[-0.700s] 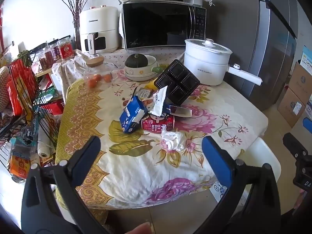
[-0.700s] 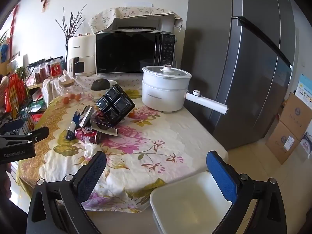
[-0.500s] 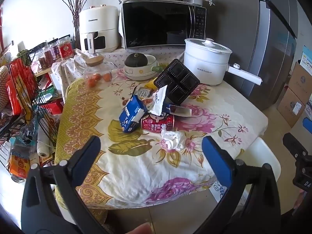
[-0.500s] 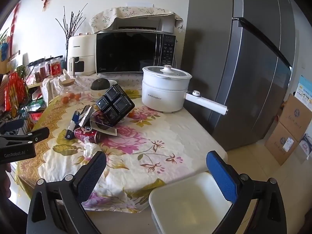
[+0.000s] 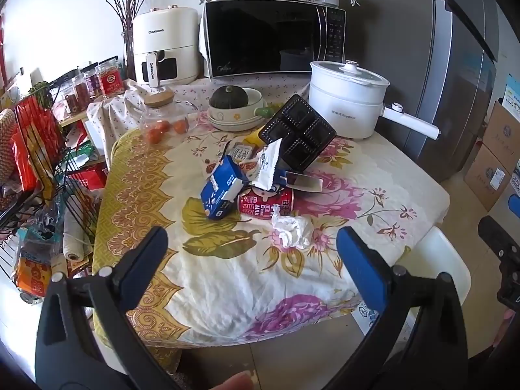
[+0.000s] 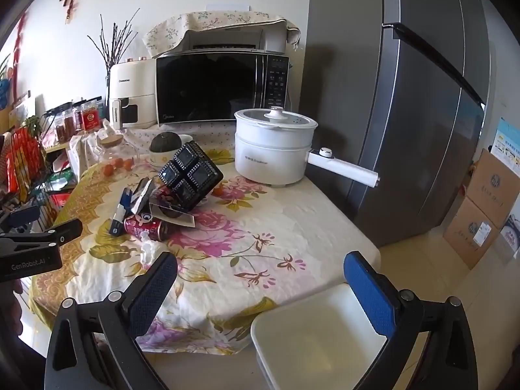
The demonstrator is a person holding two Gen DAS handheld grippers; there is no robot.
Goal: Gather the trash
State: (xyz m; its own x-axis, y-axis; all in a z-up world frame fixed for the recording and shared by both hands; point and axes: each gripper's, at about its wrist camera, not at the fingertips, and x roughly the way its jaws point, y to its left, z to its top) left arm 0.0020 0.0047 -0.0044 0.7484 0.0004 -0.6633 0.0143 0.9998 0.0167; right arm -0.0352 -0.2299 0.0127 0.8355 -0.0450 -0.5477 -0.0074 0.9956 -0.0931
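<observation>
left wrist view: left gripper (image 5: 252,253) fingers spread wide, empty, above the crumpled white tissue (image 5: 291,229) on the floral-cloth surface (image 5: 227,276), touching the red drink can (image 5: 265,202). risk: clipping the can, rolling it away.

Bare floral tablecloth (image 5: 227,279) lies open before the trash pile, where a black tray (image 5: 299,135) leans; a white electric pot (image 6: 274,148) flanks its right.

left gripper (image 5: 252,258) spread wide | right gripper (image 6: 260,279) spread wide, seemingly level
</observation>
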